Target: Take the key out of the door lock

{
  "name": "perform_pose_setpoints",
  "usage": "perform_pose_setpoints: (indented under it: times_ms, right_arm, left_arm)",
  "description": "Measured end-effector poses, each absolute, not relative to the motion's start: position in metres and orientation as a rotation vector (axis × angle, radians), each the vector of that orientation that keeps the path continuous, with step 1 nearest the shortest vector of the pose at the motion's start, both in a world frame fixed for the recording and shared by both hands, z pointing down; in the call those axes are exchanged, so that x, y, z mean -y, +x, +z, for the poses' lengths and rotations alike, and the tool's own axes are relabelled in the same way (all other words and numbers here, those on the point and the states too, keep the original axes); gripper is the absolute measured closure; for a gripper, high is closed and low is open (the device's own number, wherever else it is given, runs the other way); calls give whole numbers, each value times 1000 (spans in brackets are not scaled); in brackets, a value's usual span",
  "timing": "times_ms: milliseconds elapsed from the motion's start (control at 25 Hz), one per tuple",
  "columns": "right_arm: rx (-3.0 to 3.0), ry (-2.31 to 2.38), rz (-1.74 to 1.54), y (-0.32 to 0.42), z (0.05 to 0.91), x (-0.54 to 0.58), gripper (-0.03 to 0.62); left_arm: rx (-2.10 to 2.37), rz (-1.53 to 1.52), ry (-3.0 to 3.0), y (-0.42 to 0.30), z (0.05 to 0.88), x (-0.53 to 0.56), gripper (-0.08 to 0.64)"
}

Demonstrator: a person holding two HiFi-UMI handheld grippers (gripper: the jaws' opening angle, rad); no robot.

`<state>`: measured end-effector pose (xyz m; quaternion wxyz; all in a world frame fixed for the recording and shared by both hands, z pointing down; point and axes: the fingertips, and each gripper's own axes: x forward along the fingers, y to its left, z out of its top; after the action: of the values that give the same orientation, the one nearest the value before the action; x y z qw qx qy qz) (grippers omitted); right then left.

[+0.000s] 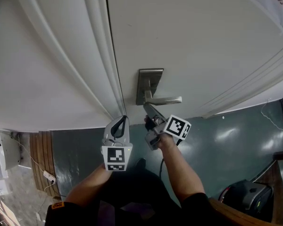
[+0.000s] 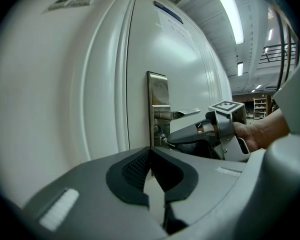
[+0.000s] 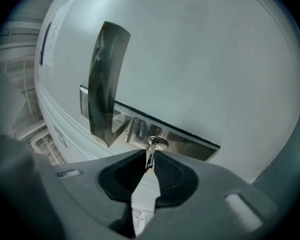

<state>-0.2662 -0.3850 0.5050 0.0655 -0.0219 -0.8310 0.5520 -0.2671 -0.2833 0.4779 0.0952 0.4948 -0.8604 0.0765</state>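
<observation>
Key (image 3: 150,153), a slim silver blade, stands in the lock plate (image 3: 190,143) at six o'clock from the lever handle (image 3: 104,84), pinched by the right gripper (image 3: 149,162). Its bow is hidden between the pads, and the head view hides it wholly. The left gripper (image 2: 150,156) is closed and empty.

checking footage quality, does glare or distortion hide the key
Right gripper view: strong fisheye bend, yet the key is sharp in the right tool; left gripper view: lamp glare, key tiny; head view: sharp, but the tool hides the key.
</observation>
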Motion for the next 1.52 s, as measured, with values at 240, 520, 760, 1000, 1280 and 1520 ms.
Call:
perform_pose_setpoints:
  times_ms: [240,520,760,1000,1280,1520]
  right_arm:
    - [2481,-68,1785,-265,505,387,563]
    - [2443,-41,1879,-263,508,387,571]
    - [2424,-14,1936,-260,509,387,575]
    - [2404,8,1995,-244,513,379,578]
    - [2397,28,1992,-224,515,365,578]
    - [2428,30,1980,-198,507,348,578]
  left_arm:
    - [2547,221,1470,-266,478,284,541]
    - [2552,218,1475,-268,475,281,541]
    - [2553,202,1484,-268,472,280,541]
    - [2544,178,1499,-268,471,279,541]
    - [2528,152,1521,-263,470,276,541]
    - [2517,133,1531,-256,470,271,541]
